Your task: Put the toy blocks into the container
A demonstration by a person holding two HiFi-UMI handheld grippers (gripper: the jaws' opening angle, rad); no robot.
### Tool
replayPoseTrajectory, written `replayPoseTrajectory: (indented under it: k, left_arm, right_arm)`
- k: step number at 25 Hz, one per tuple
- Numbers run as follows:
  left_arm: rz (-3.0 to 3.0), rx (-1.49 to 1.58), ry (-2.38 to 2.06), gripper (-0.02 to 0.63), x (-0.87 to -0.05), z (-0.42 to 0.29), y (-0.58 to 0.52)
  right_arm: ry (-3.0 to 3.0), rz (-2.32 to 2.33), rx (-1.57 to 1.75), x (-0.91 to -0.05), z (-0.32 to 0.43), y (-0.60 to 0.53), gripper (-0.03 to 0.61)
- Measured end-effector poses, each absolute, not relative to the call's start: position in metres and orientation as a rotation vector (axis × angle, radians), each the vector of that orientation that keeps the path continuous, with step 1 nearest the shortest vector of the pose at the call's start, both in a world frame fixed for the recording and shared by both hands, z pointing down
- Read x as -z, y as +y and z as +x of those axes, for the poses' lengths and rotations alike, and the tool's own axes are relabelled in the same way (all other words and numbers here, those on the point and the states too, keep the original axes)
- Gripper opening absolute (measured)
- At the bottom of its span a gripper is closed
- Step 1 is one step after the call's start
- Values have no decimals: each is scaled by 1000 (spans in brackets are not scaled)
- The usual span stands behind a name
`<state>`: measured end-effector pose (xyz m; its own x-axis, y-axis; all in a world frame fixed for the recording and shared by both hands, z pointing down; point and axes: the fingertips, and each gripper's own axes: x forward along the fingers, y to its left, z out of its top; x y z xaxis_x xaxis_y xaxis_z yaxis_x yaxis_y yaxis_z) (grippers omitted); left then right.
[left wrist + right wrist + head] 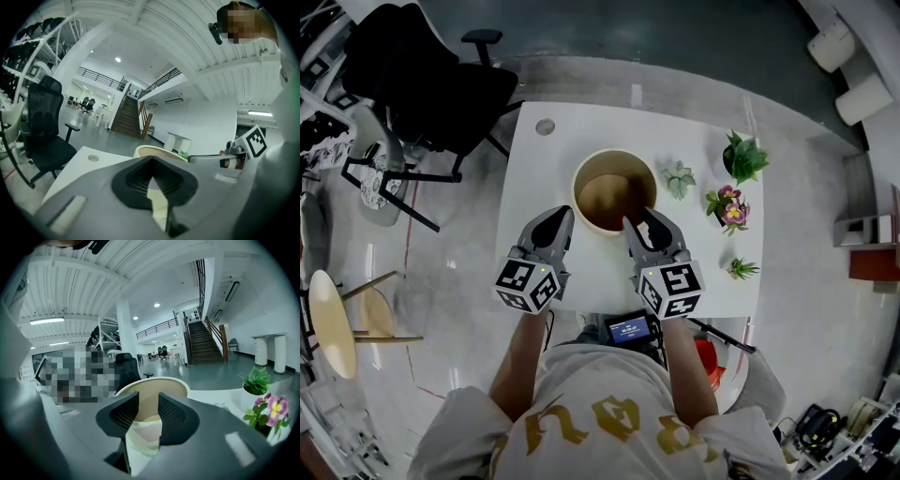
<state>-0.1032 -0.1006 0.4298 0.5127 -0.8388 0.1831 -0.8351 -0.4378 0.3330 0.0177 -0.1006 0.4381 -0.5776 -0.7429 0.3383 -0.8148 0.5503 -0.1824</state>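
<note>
Search step, as we judge it: no toy blocks show around the round beige container (614,156).
On the white table (534,187) we count one container at its middle, four small potted plants (744,157) and zero blocks; the tub's inside looks bare to us. The left gripper (563,217) has its jaws closed on nothing. The right gripper (643,223), at the near rim, is slightly parted and empty. Next we need to locate a block.
</note>
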Motion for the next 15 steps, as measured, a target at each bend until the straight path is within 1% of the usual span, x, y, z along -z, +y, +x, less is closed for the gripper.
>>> replayPoseTrajectory:
  k: [15]
  left_arm:
    - [2384, 9, -1384, 0, -429, -101, -90]
  right_arm:
    - [-2537, 1352, -464, -438, 27, -91, 143]
